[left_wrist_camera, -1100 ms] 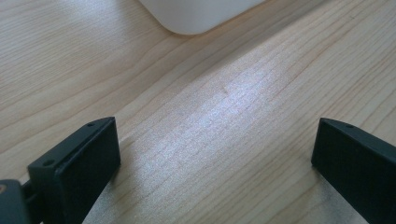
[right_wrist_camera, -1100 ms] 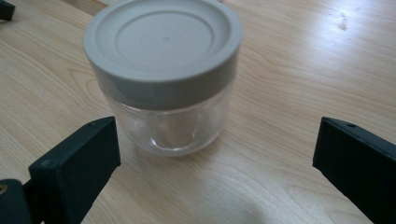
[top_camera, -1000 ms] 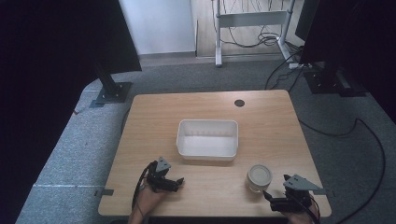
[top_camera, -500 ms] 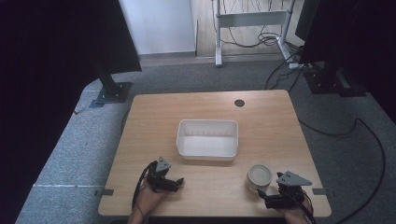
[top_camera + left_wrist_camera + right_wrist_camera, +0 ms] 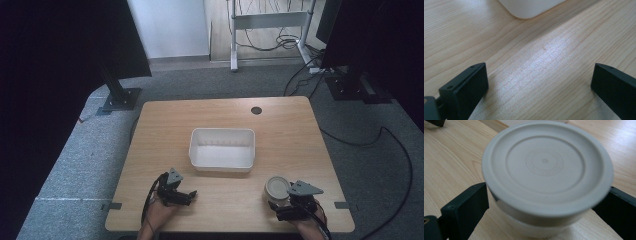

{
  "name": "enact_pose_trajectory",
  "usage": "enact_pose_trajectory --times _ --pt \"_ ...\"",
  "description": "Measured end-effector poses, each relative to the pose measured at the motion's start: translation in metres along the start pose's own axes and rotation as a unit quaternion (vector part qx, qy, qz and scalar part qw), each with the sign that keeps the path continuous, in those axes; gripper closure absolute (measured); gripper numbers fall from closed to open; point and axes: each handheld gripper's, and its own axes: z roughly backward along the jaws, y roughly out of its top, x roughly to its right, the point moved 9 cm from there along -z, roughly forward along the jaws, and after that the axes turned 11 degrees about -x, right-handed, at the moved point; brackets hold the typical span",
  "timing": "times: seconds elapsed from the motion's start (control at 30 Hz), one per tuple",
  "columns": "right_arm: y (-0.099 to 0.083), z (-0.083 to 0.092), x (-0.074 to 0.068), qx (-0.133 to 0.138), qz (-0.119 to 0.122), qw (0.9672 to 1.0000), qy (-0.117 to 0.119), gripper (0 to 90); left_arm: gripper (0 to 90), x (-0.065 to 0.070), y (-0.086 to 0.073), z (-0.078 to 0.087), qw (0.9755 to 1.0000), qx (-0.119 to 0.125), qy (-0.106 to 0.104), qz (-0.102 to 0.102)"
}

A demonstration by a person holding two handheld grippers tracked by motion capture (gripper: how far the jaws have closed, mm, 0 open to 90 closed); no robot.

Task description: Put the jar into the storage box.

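I had the right gripper (image 5: 544, 202) straddling the round lidded off-white plastic tub (image 5: 546, 172), jaws spread, not yet gripping. Next: squeeze. Left gripper (image 5: 536, 82) sat released on bare wood.

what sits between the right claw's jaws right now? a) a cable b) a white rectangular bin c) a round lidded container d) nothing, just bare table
c: in the right gripper view the round lidded container sits between the two black jaws of the right claw, its lid on.
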Motion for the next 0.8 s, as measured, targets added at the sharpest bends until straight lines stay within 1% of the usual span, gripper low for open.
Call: enact_pose_trajectory --times 0.1,0.17,0.23,0.43,0.53,0.67,0.7,0.8 --pt "0.0015 -0.0022 0.0002 -0.001 0.000 1.0000 0.000 2.6 0.9 0.0000 0.0000 0.0000 1.0000 0.000 0.000 0.000" --pt "0.0033 -0.0050 -0.0001 -0.003 0.001 1.0000 0.001 6.1 0.9 0.0000 0.0000 0.0000 1.0000 0.000 0.000 0.000" --pt "0.0039 -0.0066 0.0001 -0.005 0.001 1.0000 -0.002 7.5 0.9 0.0000 0.0000 0.0000 1.0000 0.000 0.000 0.000" --pt "0.0043 -0.0077 0.0009 -0.004 -0.005 1.0000 -0.001 8.7 0.9 0.0000 0.0000 0.0000 1.0000 0.000 0.000 0.000" --pt "0.0043 -0.0075 0.0004 -0.004 -0.014 0.9999 -0.009 8.8 0.9 0.0000 0.0000 0.0000 1.0000 0.000 0.000 0.000" --pt "0.0042 -0.0069 -0.0002 -0.007 -0.017 0.9997 -0.015 8.9 0.9 0.0000 0.0000 0.0000 1.0000 0.000 0.000 0.000" --pt "0.0045 -0.0060 0.0001 -0.007 -0.017 0.9996 -0.021 8.9 0.9 0.0000 0.0000 0.0000 1.0000 0.000 0.000 0.000" --pt "0.0066 -0.0034 0.0006 -0.002 -0.021 0.9995 -0.025 8.8 0.9 0.0000 0.0000 0.0000 1.0000 0.000 0.000 0.000"
